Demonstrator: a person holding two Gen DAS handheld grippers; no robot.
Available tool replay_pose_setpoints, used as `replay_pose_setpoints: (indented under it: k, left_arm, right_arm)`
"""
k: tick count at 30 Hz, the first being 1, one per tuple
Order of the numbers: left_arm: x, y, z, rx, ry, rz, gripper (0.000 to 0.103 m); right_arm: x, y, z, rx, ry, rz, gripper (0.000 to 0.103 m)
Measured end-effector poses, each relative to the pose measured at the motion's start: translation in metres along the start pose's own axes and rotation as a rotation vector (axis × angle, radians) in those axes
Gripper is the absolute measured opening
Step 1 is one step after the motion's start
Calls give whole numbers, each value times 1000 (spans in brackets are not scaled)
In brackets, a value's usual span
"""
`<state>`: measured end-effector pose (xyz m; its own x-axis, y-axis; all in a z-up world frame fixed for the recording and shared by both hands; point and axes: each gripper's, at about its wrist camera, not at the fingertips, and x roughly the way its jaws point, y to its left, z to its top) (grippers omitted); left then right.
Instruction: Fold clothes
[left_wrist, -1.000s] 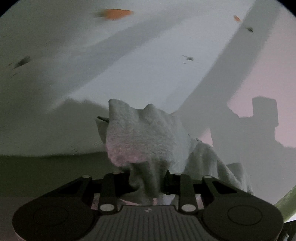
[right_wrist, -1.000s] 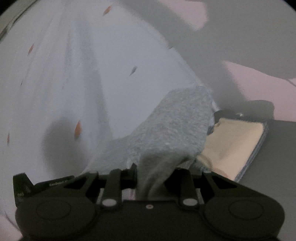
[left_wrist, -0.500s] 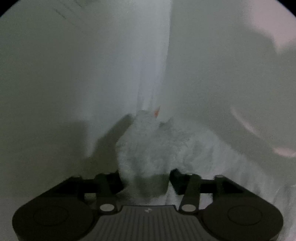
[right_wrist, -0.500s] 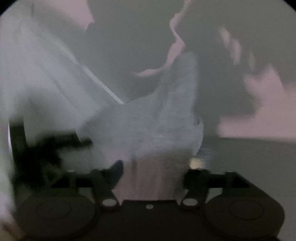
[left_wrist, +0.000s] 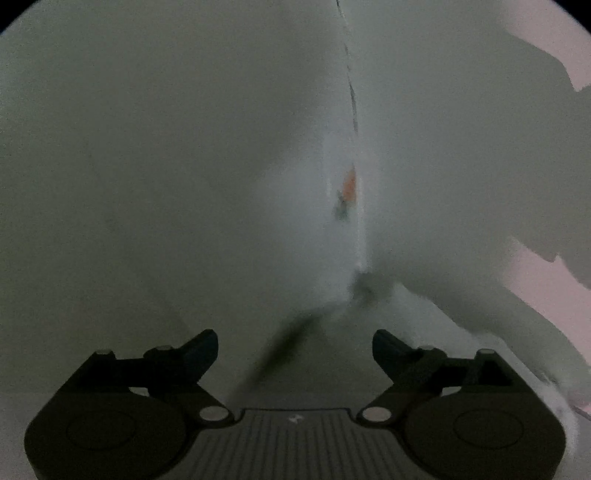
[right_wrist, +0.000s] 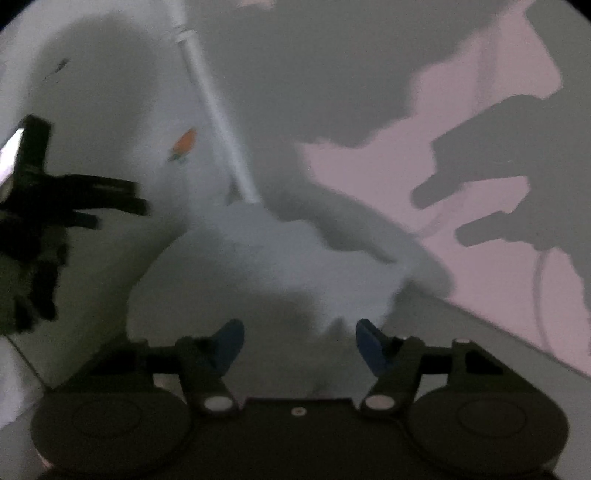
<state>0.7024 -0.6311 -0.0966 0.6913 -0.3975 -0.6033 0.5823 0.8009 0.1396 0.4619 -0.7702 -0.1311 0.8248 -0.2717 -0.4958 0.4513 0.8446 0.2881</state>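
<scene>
We are holding both hand-held grippers wide apart, left (left_wrist: 294, 345) and right (right_wrist: 300, 341), gripping nothing; the pale grey carrot-print fleece garment (right_wrist: 258, 258) is lying just ahead of them on the pink surface (right_wrist: 480, 236).

Dim, low light, both views blurry. Pale pink surface (right_wrist: 388, 177) fills the upper right of the right wrist view, crossed by hard-edged dark shadows (right_wrist: 491, 147). A grey band (right_wrist: 480, 332) runs along the surface's lower edge; can't tell what it is. In the left wrist view the same pink surface (left_wrist: 543, 273) shows only as patches at the right edge, the rest in shadow.
</scene>
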Motion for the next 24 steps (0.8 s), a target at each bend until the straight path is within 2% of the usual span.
replay_pose_setpoints:
  k: [1,3,4,5,8,11,15,19,24]
  left_arm:
    - [4,0,-7,3,26,4,91]
    - [-5,3,-27,-14,47,-8,91]
    - [-11,1,-28,-41,46,-28,91]
    - [-22,4,-33,-91,49,-58,91]
    - [-60,20,-55,-253,62,-145,92]
    - [-103,34,-81,-353,67,-179,94]
    - [-150,50,-88,-336,10,-79,99]
    - [-212,64,-103,-280,-82,1,100]
    - [-325,93,-128,-327,-240,50,103]
  right_arm:
    - [5,4,-4,-9,24,17,69]
    - [20,14,-10,-38,130,16,72]
    - [28,18,-13,-53,183,15,78]
    - [32,23,-16,-64,224,19,80]
    - [12,33,-27,-68,247,69,86]
    - [-8,44,-38,-73,270,119,94]
    - [-37,62,-51,-87,287,201,102]
    - [-68,97,-55,-135,281,350,103]
    - [-123,156,-68,-214,189,428,103]
